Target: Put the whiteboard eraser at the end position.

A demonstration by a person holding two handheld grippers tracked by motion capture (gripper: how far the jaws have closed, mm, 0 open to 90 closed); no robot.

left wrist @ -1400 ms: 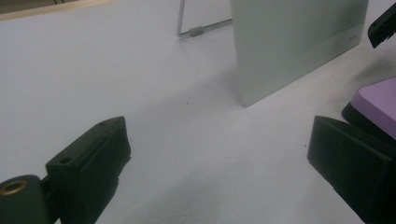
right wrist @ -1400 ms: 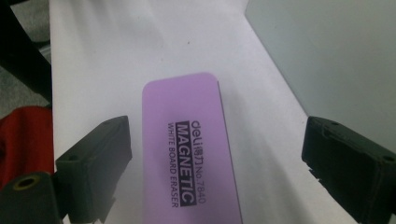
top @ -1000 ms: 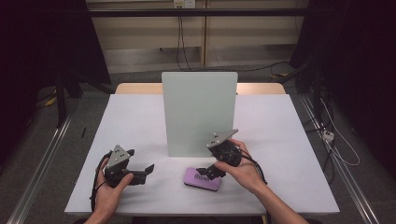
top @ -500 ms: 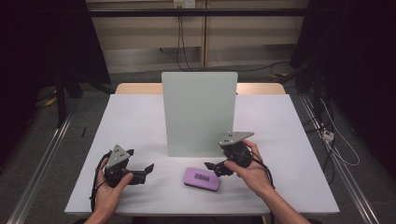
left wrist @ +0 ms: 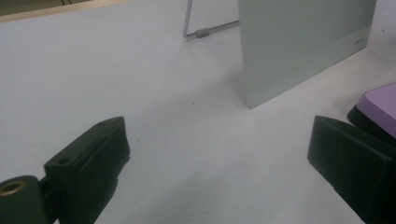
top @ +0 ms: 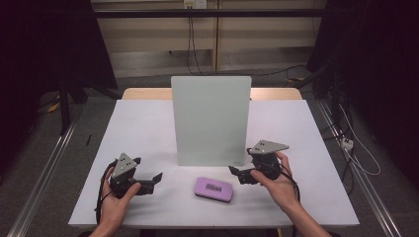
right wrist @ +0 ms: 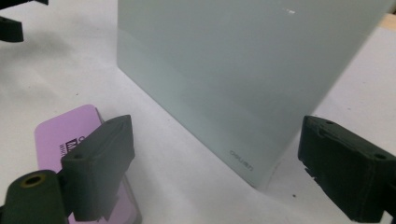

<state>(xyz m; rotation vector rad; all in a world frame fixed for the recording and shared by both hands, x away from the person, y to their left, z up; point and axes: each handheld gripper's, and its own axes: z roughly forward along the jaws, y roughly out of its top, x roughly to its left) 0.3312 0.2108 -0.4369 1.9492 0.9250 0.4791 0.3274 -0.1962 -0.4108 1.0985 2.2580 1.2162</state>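
Note:
A purple eraser [top: 213,189] lies flat on the white table near its front edge, in front of an upright white board [top: 211,120]. My right gripper [top: 236,173] is held just right of the eraser and points left at it, open, with nothing between its fingers. In the right gripper view the eraser [right wrist: 65,135] lies behind the left jaw and the board [right wrist: 243,70] stands close ahead. My left gripper [top: 153,178] rests left of the eraser, open and empty. In the left gripper view the eraser [left wrist: 378,105] peeks from behind the right jaw.
The board [left wrist: 299,42] leans on a thin wire stand [left wrist: 189,21] behind it. The white table [top: 148,128] has bare room on both sides of the board. Dark floor, rails and cables surround the table.
My right gripper has drawn back to the right, from over the eraser to beside it. The eraser stays where it lay. The left gripper has not moved.

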